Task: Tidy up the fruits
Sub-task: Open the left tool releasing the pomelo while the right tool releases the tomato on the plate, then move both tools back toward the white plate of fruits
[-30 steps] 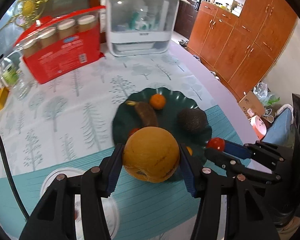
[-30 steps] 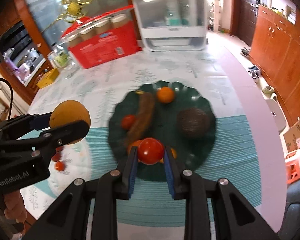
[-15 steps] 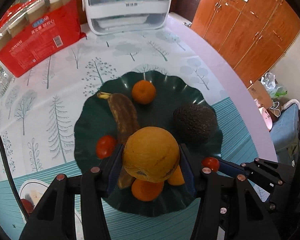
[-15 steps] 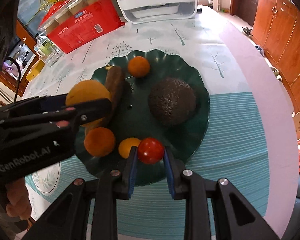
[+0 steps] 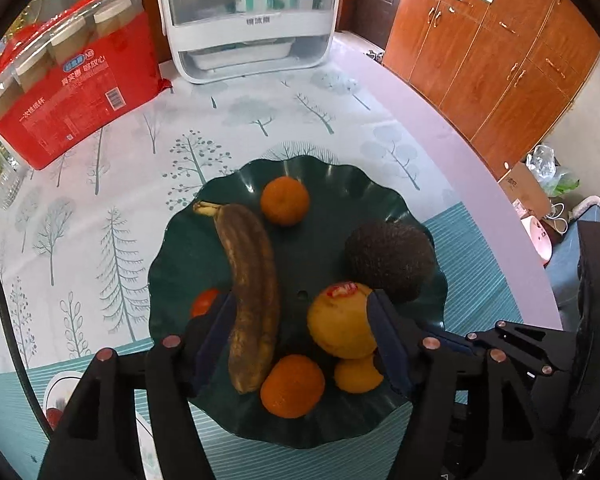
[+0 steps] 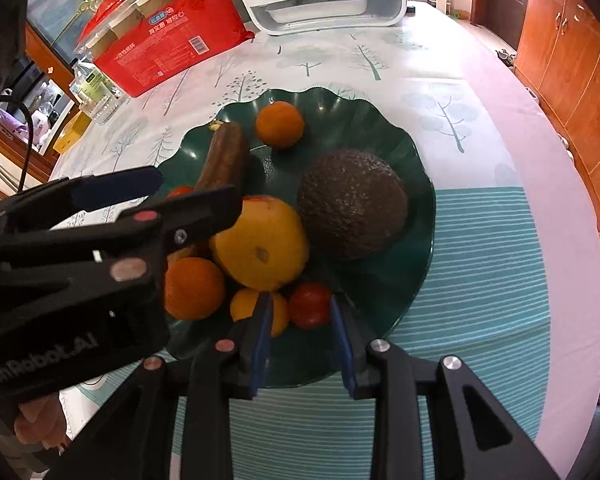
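A dark green scalloped plate (image 5: 340,184) (image 6: 384,120) holds a brown banana (image 5: 252,280), an avocado (image 5: 388,264) (image 6: 352,204), tangerines and a small tomato (image 5: 204,302). My left gripper (image 5: 300,328) is open over the plate. The large yellow orange (image 5: 342,324) (image 6: 260,248) rests on the plate against its right finger. My right gripper (image 6: 302,328) is open at the plate's near edge. The red tomato (image 6: 310,306) lies on the plate between its fingertips.
A red carton of cups (image 5: 68,92) and a white appliance (image 5: 248,20) stand at the table's far side. A white saucer with small red fruits (image 5: 56,400) lies at the near left. Wooden cabinets (image 5: 500,60) line the right.
Both grippers moved down over the plate and opened. The yellow orange left the left gripper and the red tomato left the right gripper; both now rest on the plate.
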Available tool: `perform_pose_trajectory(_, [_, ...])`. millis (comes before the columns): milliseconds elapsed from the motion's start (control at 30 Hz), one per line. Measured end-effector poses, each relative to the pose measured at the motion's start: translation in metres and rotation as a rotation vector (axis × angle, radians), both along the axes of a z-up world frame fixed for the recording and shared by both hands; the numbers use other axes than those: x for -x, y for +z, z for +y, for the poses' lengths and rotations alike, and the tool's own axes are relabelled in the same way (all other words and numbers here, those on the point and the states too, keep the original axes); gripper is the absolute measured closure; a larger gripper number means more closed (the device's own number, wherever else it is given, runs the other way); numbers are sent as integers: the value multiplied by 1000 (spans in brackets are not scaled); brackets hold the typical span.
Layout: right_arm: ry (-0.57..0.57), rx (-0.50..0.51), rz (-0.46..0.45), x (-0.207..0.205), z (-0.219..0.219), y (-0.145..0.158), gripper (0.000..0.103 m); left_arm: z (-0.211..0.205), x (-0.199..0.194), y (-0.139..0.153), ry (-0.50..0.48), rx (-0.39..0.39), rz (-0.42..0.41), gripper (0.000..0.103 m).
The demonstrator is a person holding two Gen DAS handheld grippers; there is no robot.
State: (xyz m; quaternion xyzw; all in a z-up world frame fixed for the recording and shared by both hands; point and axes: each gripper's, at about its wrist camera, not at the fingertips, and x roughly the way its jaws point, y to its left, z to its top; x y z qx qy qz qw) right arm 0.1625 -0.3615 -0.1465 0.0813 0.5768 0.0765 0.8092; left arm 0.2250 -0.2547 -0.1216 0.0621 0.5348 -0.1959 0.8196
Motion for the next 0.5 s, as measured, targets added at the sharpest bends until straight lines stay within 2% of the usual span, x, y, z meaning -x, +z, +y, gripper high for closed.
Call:
perform_pose_trajectory(300, [-5, -14, -21, 6, 2, 11, 70, 25, 6, 14, 53, 12, -21, 29])
perform_pose_trajectory(500, [-6, -13, -34, 8, 7, 19, 70, 44, 15, 21, 82, 16, -27, 28])
